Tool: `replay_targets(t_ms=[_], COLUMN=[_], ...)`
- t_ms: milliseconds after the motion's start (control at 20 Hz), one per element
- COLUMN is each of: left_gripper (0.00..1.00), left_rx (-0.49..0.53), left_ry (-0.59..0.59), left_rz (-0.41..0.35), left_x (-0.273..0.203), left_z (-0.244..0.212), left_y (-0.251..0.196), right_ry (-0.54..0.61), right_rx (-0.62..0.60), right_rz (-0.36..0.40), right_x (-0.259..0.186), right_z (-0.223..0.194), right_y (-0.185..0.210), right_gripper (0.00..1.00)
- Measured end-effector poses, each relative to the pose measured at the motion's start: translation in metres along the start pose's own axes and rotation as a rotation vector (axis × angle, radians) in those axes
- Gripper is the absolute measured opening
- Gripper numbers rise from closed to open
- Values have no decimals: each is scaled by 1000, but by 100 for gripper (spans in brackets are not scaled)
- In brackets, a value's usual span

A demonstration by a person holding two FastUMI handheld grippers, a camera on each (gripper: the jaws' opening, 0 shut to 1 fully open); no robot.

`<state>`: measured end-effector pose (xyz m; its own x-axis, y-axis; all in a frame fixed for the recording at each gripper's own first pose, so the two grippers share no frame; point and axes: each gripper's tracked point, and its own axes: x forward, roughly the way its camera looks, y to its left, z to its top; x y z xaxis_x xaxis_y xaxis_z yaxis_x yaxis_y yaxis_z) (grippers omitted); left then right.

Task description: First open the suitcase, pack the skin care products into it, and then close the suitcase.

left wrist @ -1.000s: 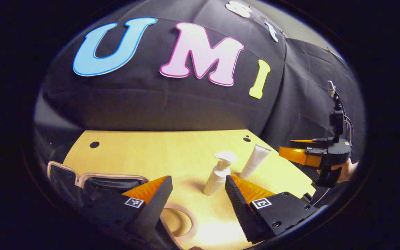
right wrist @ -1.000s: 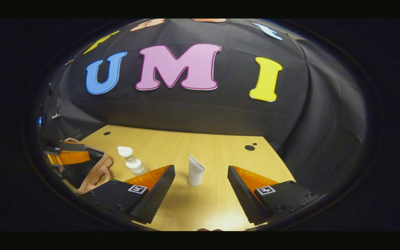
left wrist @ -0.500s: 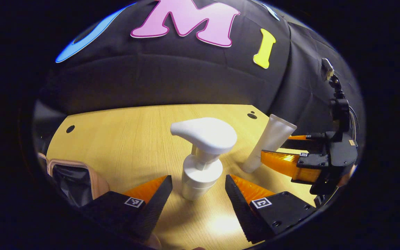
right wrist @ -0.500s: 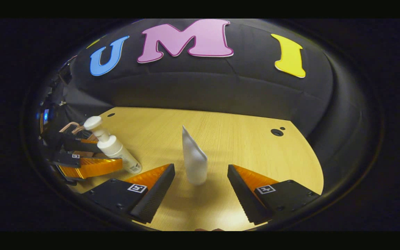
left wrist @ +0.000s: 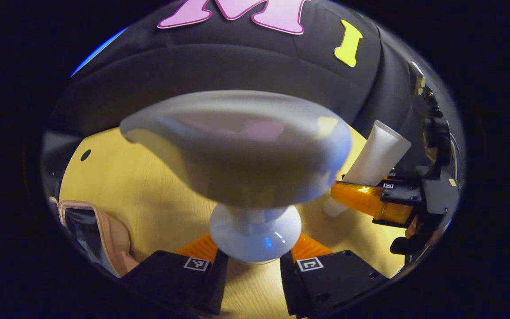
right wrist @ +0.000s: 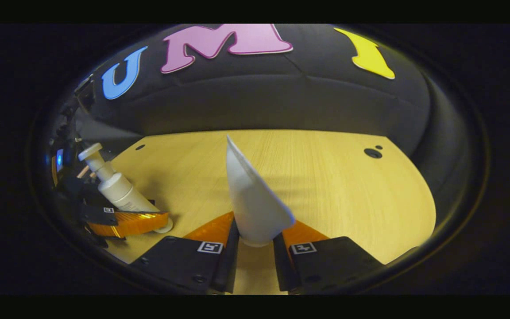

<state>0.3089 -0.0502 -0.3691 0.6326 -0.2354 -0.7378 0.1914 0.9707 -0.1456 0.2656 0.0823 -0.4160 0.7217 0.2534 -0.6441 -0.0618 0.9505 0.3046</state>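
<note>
Your left hand-held gripper (left wrist: 252, 266) has its 2 fingers closed in on the white pump bottle (left wrist: 255, 232), gripping the body low down, below the collar. The pump head sits right in front of the left gripper view's lens, blurred. In the right gripper view the same bottle (right wrist: 120, 195) stands on the table (right wrist: 348, 195), leaning a bit, with the left hand-held gripper (right wrist: 124, 221) clamped around its lower part.

Your right hand-held gripper (right wrist: 255, 248) has both fingers pressed on the white tube (right wrist: 255, 199), near its cap end, crimped end pointing up and away. In the left gripper view the tube (left wrist: 376, 159) stands tilted between the right hand-held gripper's (left wrist: 363, 197) fingers, cap end down at the table (left wrist: 140, 186). A bit of the hand (left wrist: 419, 228) holding that unit shows under it.

The suitcase (left wrist: 100, 226) is at the lower left edge of the left gripper view, pink rim, dark lining visible, so it's open. It sits on the table, apart from both products.
</note>
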Motion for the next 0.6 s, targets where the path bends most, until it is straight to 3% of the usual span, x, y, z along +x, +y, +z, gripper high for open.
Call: replay_targets(t_ms=[50,250,350,600], left_gripper=[57,57,57,57], left_rx=[-1,-7,-34,-44], left_ry=[-3,19,43,175], left_rz=[-7,-17,-8,60], left_x=[-18,-112,-149,-196], left_z=[5,1,-3,-39], left_y=[-1,22,42,106], right_ry=[-21,-51,-71,-95], right_rx=[13,28,4,9], right_rz=[5,77,103,177], right_x=[-10,-58,-75,-99], right_z=[10,31,39,46], right_y=[5,54,84,159], right_gripper=[45,36,40,40])
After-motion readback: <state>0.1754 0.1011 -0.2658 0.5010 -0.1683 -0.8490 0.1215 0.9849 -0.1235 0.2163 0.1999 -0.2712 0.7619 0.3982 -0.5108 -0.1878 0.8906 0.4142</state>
